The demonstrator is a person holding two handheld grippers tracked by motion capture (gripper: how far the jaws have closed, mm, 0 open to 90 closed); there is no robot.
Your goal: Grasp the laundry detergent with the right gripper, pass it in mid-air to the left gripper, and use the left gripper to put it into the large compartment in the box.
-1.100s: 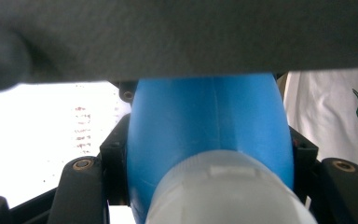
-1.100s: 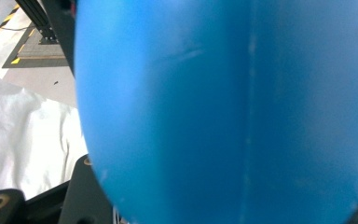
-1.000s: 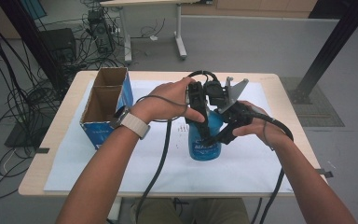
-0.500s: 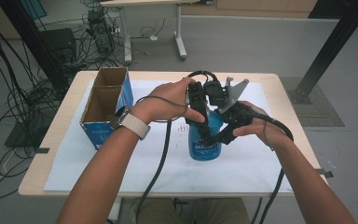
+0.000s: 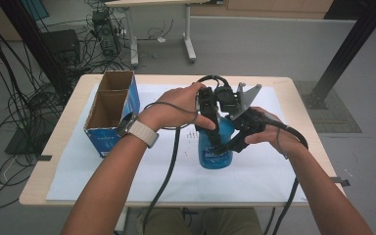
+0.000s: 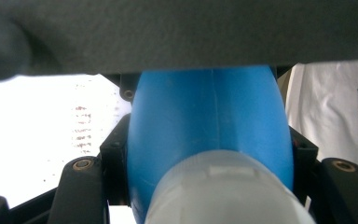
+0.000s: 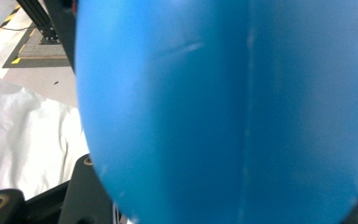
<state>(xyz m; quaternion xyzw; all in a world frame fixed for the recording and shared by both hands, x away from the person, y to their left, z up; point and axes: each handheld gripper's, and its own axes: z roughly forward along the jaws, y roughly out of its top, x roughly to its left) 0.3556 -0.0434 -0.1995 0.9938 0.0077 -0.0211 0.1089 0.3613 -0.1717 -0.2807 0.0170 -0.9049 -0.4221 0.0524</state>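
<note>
Got both my tongs clamped on the blue bottle: left gripper up near its top, right gripper on its side. It's standing upright mid-table on the white sheet, right of the cardboard box.

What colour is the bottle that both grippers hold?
The bottle is blue; the right gripper view shows it best.

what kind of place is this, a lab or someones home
Most likely a lab or workshop: bundles of black cables trail over the bare grey floor, electronic equipment sits by a desk leg, and a black metal frame post stands beside the table.
</note>
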